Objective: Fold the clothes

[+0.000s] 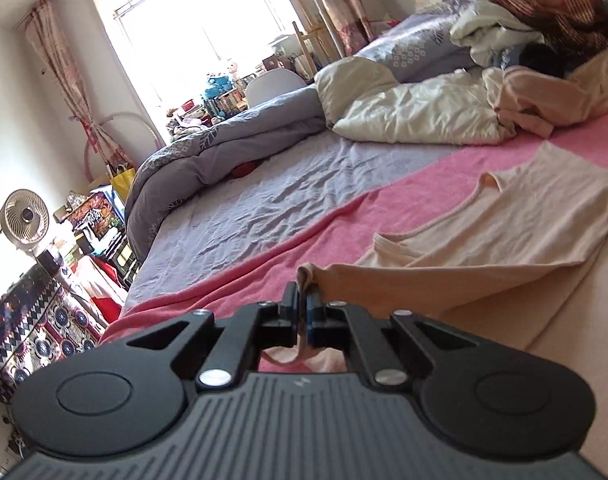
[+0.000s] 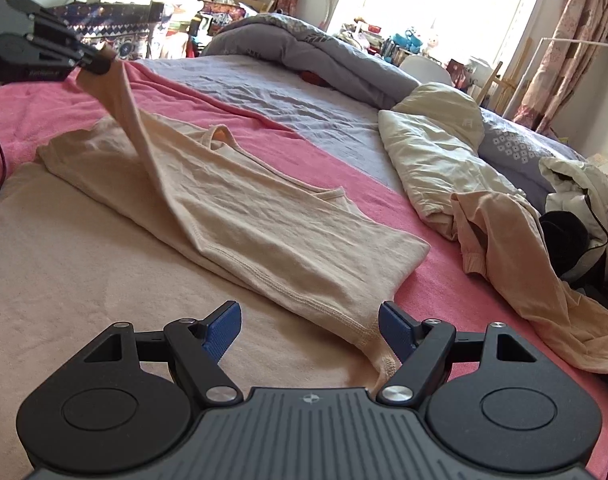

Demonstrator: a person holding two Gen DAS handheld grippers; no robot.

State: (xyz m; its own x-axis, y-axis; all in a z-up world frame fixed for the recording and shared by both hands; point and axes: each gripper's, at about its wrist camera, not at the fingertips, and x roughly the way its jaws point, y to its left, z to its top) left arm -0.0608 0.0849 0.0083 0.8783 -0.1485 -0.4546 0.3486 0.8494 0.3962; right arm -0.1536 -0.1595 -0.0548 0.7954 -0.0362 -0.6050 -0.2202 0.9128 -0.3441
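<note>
A cream shirt (image 2: pixel 263 216) lies partly folded on the pink blanket (image 2: pixel 436 288). My left gripper (image 1: pixel 301 292) is shut on the end of the shirt's sleeve (image 1: pixel 384 280) and holds it lifted above the bed. From the right wrist view the left gripper (image 2: pixel 99 60) shows at the far left, the sleeve (image 2: pixel 143 128) hanging from it down to the shirt. My right gripper (image 2: pixel 308 330) stands open over the shirt's hem corner (image 2: pixel 368 340), which lies by its right pad, nothing pinched.
A second peach garment (image 2: pixel 512 240) lies crumpled to the right, beside a cream pillow (image 2: pixel 436 152). A grey duvet (image 2: pixel 304 52) is bunched at the far side of the bed. Dark and white clothes (image 2: pixel 576 200) pile at the right edge. A fan (image 1: pixel 23 218) stands beyond the bed.
</note>
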